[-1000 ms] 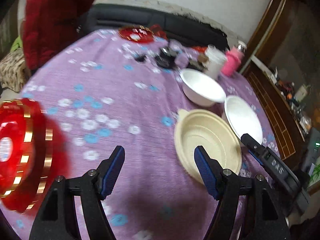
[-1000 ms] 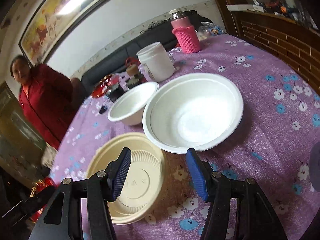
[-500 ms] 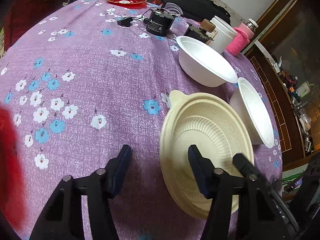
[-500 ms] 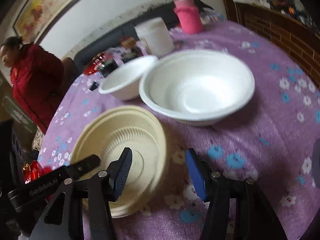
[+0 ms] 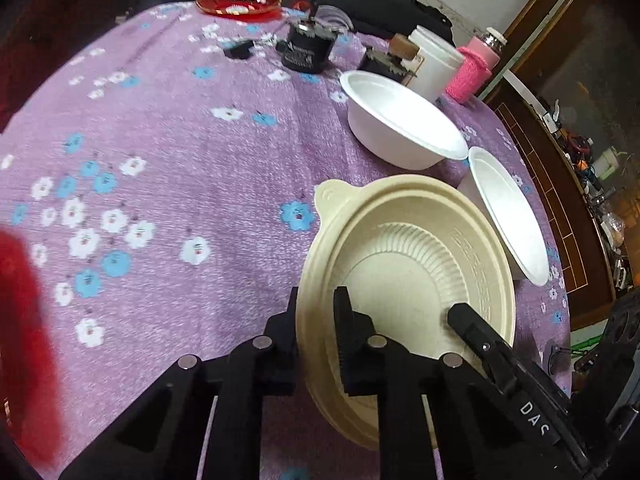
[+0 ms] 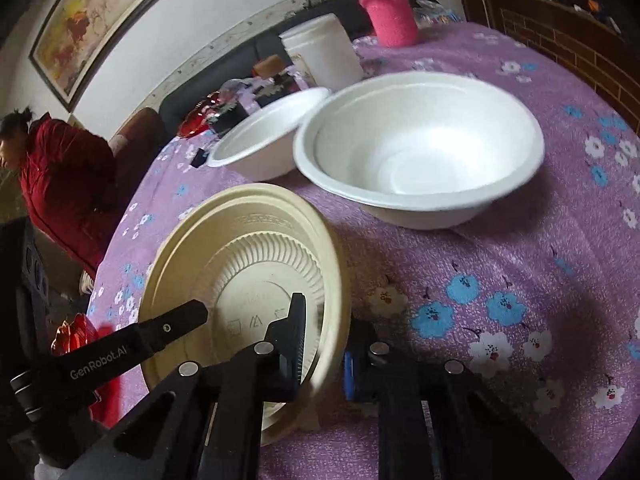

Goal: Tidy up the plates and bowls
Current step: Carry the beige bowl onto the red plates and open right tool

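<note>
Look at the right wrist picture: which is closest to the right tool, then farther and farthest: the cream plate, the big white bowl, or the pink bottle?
1. Cream plate: pinched in the right tool, lower left.
2. Big white bowl: middle, behind the plate.
3. Pink bottle: top, at the table's far edge.

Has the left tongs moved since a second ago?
Yes. The left tongs shifted right, from the bare tablecloth onto the cream plate rim, closing on it.

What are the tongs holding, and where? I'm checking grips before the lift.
Both tongs grip the cream ribbed bowl by its rim: left tongs on the near-left edge, right tongs on the opposite edge.
</note>
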`<state>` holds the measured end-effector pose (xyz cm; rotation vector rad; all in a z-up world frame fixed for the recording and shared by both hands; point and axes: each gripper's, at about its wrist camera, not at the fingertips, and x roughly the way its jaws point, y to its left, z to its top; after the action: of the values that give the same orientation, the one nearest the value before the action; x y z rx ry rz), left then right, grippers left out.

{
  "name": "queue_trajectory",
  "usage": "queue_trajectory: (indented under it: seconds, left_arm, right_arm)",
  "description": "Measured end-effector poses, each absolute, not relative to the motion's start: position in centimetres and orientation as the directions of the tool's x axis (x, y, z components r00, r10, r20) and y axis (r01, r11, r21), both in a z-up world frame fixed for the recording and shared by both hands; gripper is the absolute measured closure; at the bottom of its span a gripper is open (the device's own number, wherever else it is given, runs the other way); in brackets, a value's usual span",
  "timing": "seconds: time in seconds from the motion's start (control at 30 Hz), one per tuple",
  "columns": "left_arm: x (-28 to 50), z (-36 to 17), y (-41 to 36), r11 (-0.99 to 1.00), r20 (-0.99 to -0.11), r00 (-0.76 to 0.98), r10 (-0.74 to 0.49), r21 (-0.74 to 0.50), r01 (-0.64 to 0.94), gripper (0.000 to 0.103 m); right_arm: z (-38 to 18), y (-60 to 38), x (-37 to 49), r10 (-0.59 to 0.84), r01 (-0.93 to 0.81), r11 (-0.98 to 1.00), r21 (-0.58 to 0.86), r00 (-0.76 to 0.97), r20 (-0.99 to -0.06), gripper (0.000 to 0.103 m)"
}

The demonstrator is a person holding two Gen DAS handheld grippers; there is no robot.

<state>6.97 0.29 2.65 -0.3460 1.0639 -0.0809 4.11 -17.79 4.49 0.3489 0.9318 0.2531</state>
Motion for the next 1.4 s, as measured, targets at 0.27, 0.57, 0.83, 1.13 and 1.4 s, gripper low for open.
queue_trajectory:
  seconds: [0.27,0.57,0.83,1.13,1.4]
  left_arm:
    - [2.5,5.3,3.5,0.938,-0.811,0.553,-0.19,-0.317,-0.142,0.089]
    - [-4.4,9.7,9.5,0.932,-0.751,0.649,-0.121,-0.311,-0.187,0.089]
    - [-8.6,12.6,18.2,0.916,-0.737,0.675,0.019,-0.258,-0.308,0.089]
    - [-8.5,10.4,25.9,0.875,-0.795,0.598,0.1,-0.215,-0.433,0.089]
    - [-9.2,8.6,29.2,0.837,-0.82,0.559,0.121,-0.218,-0.501,0.086]
  right_arm:
    - [6.1,-15.2,1.9,0.478,-0.218,0.869,0.444,0.599,-0.643,0.087]
    - [10.0,-7.9,-1.9,0.574,-0.351,0.818,0.456,0.557,-0.6,0.086]
    - [13.3,2.4,-2.4,0.626,-0.476,0.773,0.419,0.465,-0.626,0.086]
    - [10.7,11.6,-0.9,0.618,-0.506,0.754,0.419,0.328,-0.715,0.085]
    - [8.6,15.0,-1.0,0.58,-0.534,0.756,0.378,0.279,-0.765,0.084]
